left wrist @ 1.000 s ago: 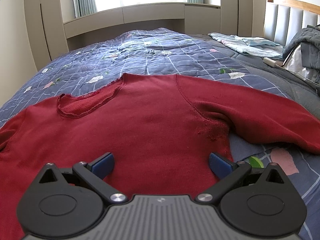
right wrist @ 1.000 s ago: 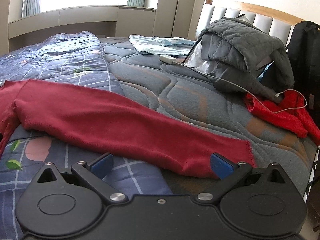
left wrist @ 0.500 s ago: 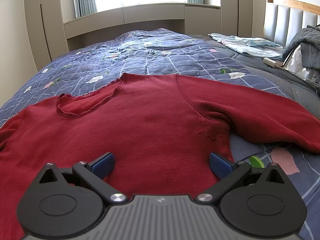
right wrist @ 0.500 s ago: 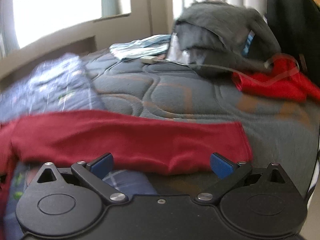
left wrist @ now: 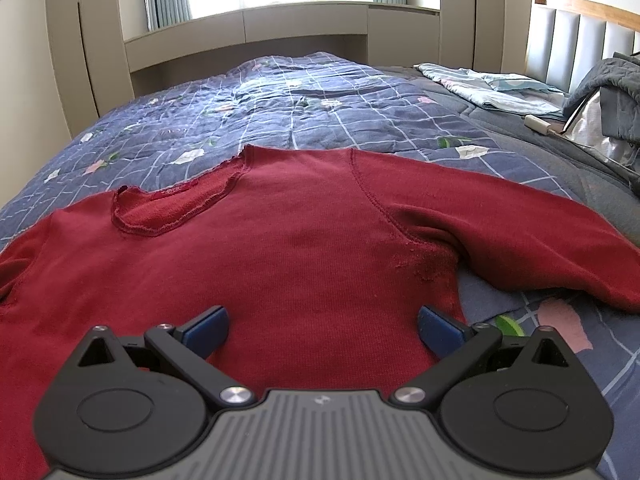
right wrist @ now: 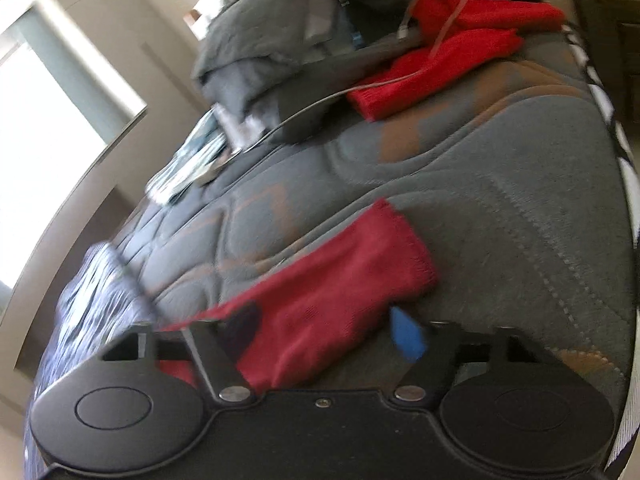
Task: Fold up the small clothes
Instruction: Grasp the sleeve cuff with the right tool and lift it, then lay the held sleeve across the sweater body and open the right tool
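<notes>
Right gripper (right wrist: 324,330) jaws just been closing around the sleeve (right wrist: 320,304) cuff, pads not yet pinching. Left gripper (left wrist: 320,332) wide open over the sweater (left wrist: 280,272) hem, holding nothing. Sweater flat on the bed (left wrist: 320,100), near edge. No fold done; all folding left.

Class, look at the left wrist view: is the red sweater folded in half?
No: the red sweater lies spread flat on the quilt, sleeves out sideways.
</notes>
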Available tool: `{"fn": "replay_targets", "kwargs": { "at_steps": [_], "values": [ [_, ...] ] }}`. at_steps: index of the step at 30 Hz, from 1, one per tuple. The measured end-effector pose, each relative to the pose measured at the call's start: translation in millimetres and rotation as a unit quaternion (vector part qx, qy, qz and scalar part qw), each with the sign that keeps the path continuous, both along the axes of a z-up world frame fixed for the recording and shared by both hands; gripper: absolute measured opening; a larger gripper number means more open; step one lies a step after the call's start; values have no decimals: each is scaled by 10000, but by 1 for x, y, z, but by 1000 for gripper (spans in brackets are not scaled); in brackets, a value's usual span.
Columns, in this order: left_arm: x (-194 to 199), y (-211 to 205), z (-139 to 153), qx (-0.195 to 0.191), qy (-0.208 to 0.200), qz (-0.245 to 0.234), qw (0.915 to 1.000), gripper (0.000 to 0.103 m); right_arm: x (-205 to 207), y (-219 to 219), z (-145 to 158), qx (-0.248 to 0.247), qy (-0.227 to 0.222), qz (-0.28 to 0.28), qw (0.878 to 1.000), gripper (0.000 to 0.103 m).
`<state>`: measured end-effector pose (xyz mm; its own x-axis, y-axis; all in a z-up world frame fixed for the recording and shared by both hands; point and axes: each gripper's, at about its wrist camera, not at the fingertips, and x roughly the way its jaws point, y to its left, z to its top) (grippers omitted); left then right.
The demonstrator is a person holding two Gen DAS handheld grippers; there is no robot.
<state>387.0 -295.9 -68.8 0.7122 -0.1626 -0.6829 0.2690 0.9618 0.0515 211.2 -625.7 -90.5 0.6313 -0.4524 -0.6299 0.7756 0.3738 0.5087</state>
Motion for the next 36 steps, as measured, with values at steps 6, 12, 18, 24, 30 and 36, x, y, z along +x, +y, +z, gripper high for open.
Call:
{"fn": "replay_targets", "kwargs": {
  "at_steps": [6, 12, 18, 24, 30, 36],
  "values": [
    [8, 12, 9, 87, 41, 120, 9999, 103, 7, -10, 0, -77, 308, -407, 9987, 10],
    [14, 36, 27, -55, 26, 211, 9998, 103, 29, -3, 33, -703, 359, -119, 9968, 4],
    [19, 75, 49, -154, -51, 427, 9990, 103, 72, 31, 94, -1642, 126, 635, 9843, 4],
    [20, 137, 72, -317, -85, 856, 9958, 103, 134, 103, 152, -2414, -331, 1869, 9517, 4],
    [19, 209, 91, -426, -216, 1444, 9884, 103, 189, 214, 178, -2917, -783, 3395, 8908, 4],
    [17, 278, 95, -465, -283, 2090, 9764, 103, 222, 330, 160, -2891, -924, 4616, 8336, 4]
  ]
}}
